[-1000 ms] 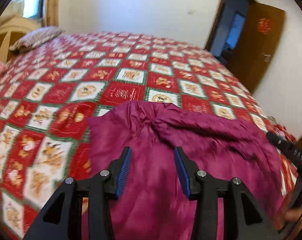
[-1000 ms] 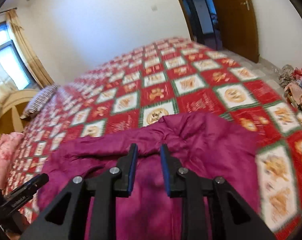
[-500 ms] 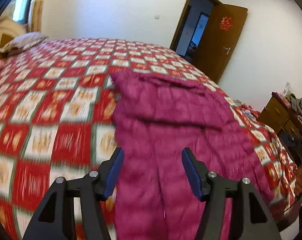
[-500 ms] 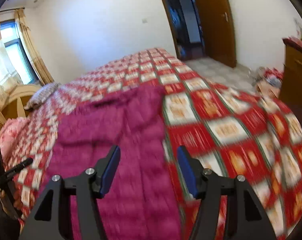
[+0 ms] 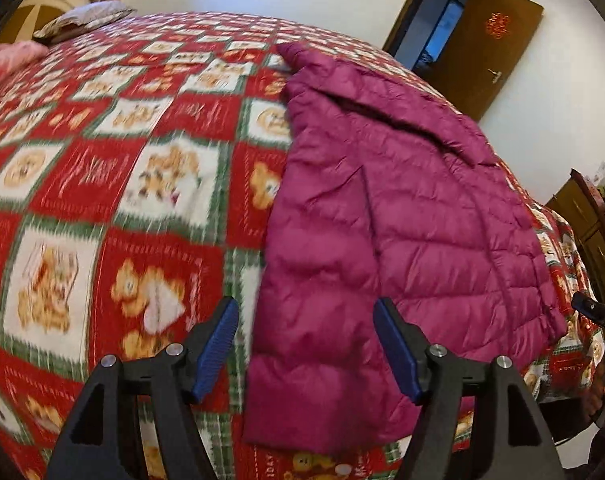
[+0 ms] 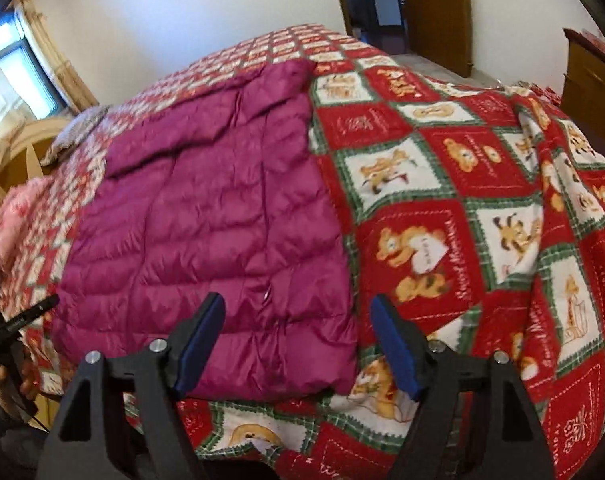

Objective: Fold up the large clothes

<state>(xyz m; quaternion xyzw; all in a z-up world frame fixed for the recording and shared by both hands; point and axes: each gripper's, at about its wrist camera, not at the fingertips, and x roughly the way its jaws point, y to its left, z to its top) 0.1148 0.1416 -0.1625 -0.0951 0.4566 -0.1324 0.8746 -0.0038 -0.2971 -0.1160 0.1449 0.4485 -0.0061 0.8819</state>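
Observation:
A magenta quilted puffer jacket [image 5: 402,208] lies spread flat on the bed, its hem near the front edge and its collar end far away. It also shows in the right wrist view [image 6: 214,216]. My left gripper [image 5: 306,348] is open and empty, held above the jacket's near left corner. My right gripper [image 6: 298,340] is open and empty, above the jacket's near right corner. Neither touches the fabric.
The bed carries a red, white and green teddy-bear quilt [image 5: 102,184]. Pillows [image 5: 82,20] and a wooden headboard lie at the far left. A brown door [image 5: 498,44] stands open at the back. A wooden dresser [image 6: 590,76] is at the right.
Both grippers have opened wide and pulled back from the jacket toward the bed's front edge. The jacket, bunched a second ago, now lies spread out flat.

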